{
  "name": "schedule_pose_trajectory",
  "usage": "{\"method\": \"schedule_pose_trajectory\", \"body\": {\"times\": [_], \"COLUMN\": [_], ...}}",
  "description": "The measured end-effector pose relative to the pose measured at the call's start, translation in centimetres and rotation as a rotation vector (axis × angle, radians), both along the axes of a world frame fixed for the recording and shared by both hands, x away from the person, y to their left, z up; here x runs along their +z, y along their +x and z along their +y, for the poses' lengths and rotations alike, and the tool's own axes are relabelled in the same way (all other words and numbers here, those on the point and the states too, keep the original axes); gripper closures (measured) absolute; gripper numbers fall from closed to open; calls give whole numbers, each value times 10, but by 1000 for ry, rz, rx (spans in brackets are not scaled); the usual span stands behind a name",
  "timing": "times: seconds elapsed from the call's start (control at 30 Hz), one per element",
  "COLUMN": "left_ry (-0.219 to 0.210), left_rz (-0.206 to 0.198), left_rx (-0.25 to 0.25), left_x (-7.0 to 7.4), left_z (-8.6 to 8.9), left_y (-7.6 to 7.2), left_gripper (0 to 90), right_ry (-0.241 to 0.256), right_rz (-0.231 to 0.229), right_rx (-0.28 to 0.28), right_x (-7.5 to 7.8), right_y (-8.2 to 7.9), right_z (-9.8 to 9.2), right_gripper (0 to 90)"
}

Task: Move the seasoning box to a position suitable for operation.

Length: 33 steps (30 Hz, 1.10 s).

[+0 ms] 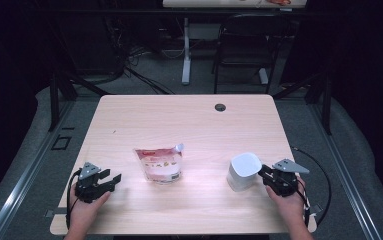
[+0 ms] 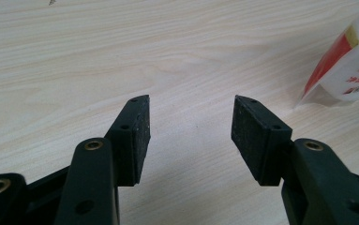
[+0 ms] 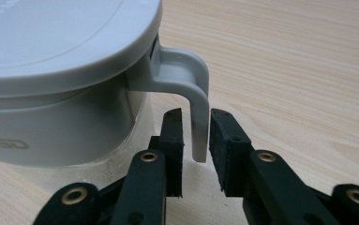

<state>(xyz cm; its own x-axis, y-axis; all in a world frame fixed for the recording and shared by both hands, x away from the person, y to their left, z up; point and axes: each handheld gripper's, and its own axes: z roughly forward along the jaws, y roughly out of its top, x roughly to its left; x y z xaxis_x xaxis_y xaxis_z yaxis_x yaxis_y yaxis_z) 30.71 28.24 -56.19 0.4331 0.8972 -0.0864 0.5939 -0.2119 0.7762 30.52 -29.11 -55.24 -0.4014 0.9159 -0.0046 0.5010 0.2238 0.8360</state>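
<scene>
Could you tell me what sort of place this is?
Probably a lab or recording workspace: a bare wooden desk with a cable hole, tangled cables on the floor behind, and dark curtains around.

On the desk I count one snack pouch and one white lidded container. Two tongs are out: left tongs, right tongs.

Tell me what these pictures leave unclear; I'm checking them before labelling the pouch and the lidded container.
- Pouch: print too small to read in the high view; cut off by the right edge in the left gripper view.
- Container: contents hidden by its lid; left part cut off by the frame edge in the right gripper view.
- Container handle: whether the right gripper actually presses it or just brackets it.
- Left gripper: open over bare table.
</scene>
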Motion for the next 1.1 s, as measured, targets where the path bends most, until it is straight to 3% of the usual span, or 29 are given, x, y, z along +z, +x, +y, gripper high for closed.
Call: {"method": "schedule_pose_trajectory", "body": {"times": [0.57,0.8,1.1], "left_ry": [-1,2,2], "left_rz": [2,2,1], "left_rx": [5,2,6], "left_x": [0,1,0], "left_z": [2,2,3], "left_y": [0,0,0], "left_gripper": [474,474,474], "right_ry": [-60,-53,-59], "right_rz": [2,18,26], "right_rx": [-5,-31,-23], "right_x": [2,4,5], "right_y": [2,-1,-6], "right_z": [7,10,23], "right_gripper": [826,826,832]}}
